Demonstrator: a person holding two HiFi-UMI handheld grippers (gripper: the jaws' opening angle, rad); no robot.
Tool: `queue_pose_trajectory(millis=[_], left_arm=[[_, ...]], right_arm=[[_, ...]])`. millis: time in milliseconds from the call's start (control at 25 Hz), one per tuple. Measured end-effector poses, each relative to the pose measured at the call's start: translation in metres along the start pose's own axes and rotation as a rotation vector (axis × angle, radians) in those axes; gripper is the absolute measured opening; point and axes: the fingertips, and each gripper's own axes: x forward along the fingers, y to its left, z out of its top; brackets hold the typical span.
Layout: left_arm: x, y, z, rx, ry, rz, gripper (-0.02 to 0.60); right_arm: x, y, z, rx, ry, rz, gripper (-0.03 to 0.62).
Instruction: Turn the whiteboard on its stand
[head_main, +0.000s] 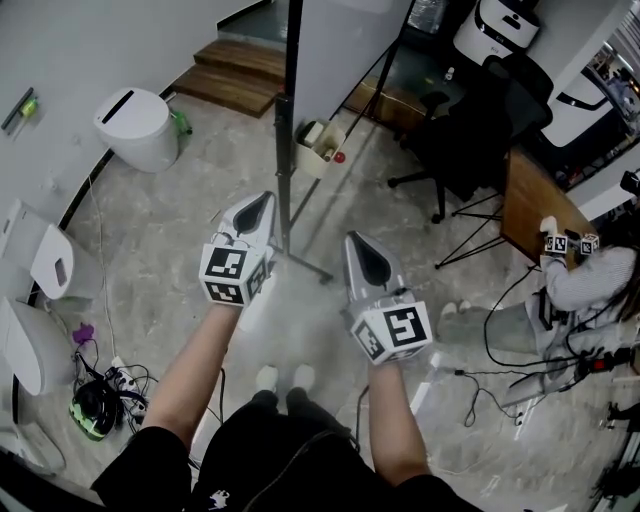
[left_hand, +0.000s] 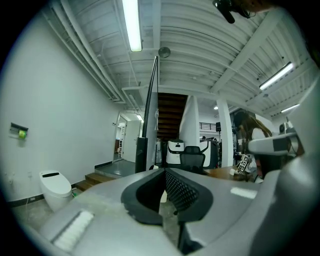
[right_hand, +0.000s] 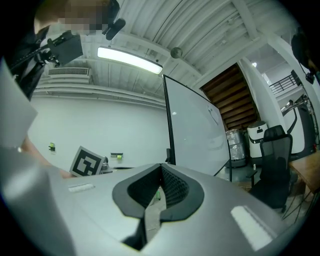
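The whiteboard (head_main: 340, 45) stands ahead of me on a black stand (head_main: 289, 110), whose foot (head_main: 305, 265) reaches toward my feet. My left gripper (head_main: 262, 203) is shut and empty, just left of the stand's post and short of it. The right gripper (head_main: 362, 243) is also shut and empty, to the right of the foot. In the left gripper view the whiteboard (left_hand: 151, 110) is nearly edge-on beyond the closed left gripper (left_hand: 164, 171). In the right gripper view the whiteboard (right_hand: 192, 132) shows its white face past the closed right gripper (right_hand: 161, 166).
A white toilet (head_main: 137, 128) sits at the left wall, with wooden steps (head_main: 235, 70) behind. A small tray (head_main: 318, 147) hangs on the stand. A black office chair (head_main: 470, 130), a wooden desk (head_main: 528, 200) and a seated person (head_main: 590, 275) are at the right. Cables (head_main: 100, 395) lie at the lower left.
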Motion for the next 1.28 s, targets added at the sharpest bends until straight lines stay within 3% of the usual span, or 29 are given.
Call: queue_pose_trajectory(millis=[280,680,920,1080,1280], left_arm=[[0.033,0.015,0.013,0.046,-0.037,0.020,0.005],[0.083,0.047,0.020,0.081,-0.043,0.064,0.072],[0.109,0.056,0.016,0.098,-0.035,0.070,0.126],[0.128,0.068,0.011,0.123,-0.011,0.075,0.202],[0.148,0.079,0.003,0.107,0.005,0.078,0.247]], right_arm=[[0.010,-0.014,-0.006,0.001,0.007,-0.001,0.004],[0.021,-0.022,-0.024,0.023,0.017,0.002,0.003],[0.022,-0.033,-0.031,0.030,0.022,-0.012,0.004],[0.024,-0.037,-0.036,0.035,0.029,-0.026,0.005],[0.022,-0.042,-0.040,0.031,0.036,-0.042,0.004]])
